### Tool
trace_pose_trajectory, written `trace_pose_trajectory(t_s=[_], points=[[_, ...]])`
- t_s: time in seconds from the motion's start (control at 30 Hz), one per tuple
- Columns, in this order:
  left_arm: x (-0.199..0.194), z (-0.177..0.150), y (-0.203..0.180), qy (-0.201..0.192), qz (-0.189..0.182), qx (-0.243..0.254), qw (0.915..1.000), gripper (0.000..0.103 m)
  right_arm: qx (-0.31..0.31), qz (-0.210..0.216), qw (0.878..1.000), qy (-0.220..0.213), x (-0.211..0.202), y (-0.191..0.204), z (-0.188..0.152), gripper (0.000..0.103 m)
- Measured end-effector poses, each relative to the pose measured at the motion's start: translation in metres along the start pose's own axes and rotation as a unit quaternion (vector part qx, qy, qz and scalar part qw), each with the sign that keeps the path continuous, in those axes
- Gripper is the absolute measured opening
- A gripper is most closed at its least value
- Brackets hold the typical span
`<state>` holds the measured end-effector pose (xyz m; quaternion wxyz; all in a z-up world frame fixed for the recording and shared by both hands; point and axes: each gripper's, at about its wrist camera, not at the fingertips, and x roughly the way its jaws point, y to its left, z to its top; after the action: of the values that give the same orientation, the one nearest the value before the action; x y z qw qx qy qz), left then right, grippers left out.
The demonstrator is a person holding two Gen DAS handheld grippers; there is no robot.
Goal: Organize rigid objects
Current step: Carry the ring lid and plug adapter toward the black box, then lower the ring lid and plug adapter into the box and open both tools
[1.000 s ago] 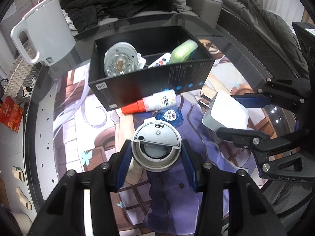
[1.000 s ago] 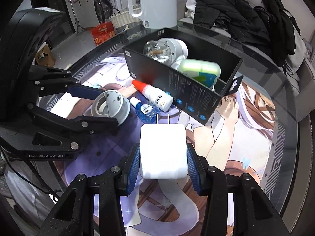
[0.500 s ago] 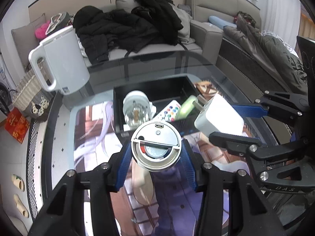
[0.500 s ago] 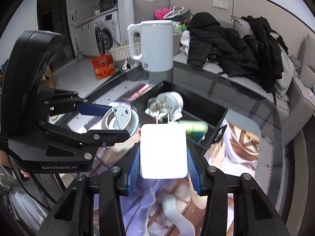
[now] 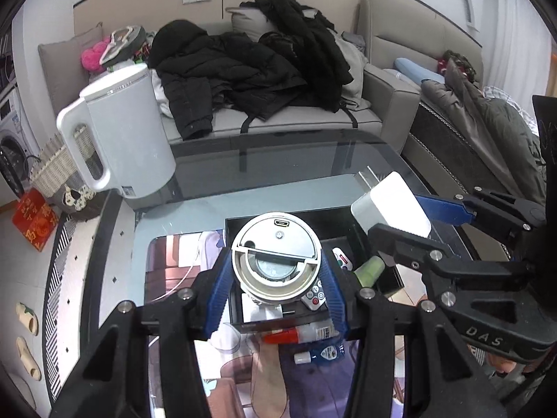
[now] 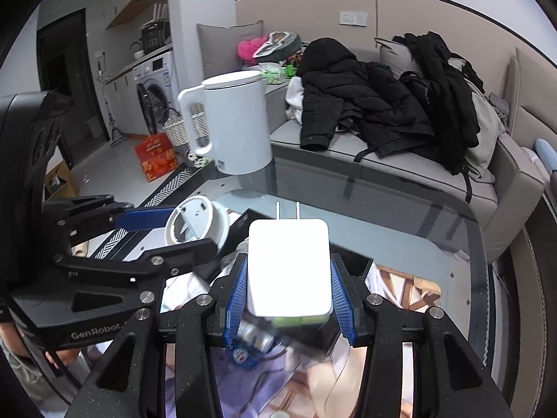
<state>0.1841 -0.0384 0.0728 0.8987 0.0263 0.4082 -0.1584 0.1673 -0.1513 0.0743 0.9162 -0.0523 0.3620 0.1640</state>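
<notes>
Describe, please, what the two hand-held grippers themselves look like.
Both are matte black angular frames with silver screws and ribbed blue pads on the fingers. The left hand-held gripper reads "GenRobot" in the right wrist view; the right hand-held gripper reads "DAS" in the left wrist view.

Grey sofa under black coats

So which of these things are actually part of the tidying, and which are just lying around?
Part of the job:
round device, in the left gripper
charger, in the right gripper
black box
remote
glue bottle

Just lying about:
kettle
coats
sofa
basket
</notes>
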Motion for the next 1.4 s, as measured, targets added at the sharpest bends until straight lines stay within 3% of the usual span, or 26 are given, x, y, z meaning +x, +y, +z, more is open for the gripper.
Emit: trace_pose_trajectory(t_s=[0.23,0.57,1.07,1.4], points=[[0.036,0.007,0.006,0.045,-0.004,-0.016,0.9988,0.048,0.035,-0.011,0.999,0.033,0.041,-0.024,0.012,0.045],[0.070,-0.001,0.001,0.099,-0.004,-0.013,0.9950,0.048,0.073,-0.005,0.992,0.100,0.088,-0.040,0.000,0.045],[0.072,-0.002,0.004,0.097,0.001,-0.011,0.9952,0.049,0.076,0.005,0.990,0.120,0.096,-0.039,-0.012,0.045],[0.064,-0.001,0.007,0.083,0.000,-0.014,0.9965,0.062,0.078,0.003,0.991,0.108,0.088,-0.041,-0.010,0.047]])
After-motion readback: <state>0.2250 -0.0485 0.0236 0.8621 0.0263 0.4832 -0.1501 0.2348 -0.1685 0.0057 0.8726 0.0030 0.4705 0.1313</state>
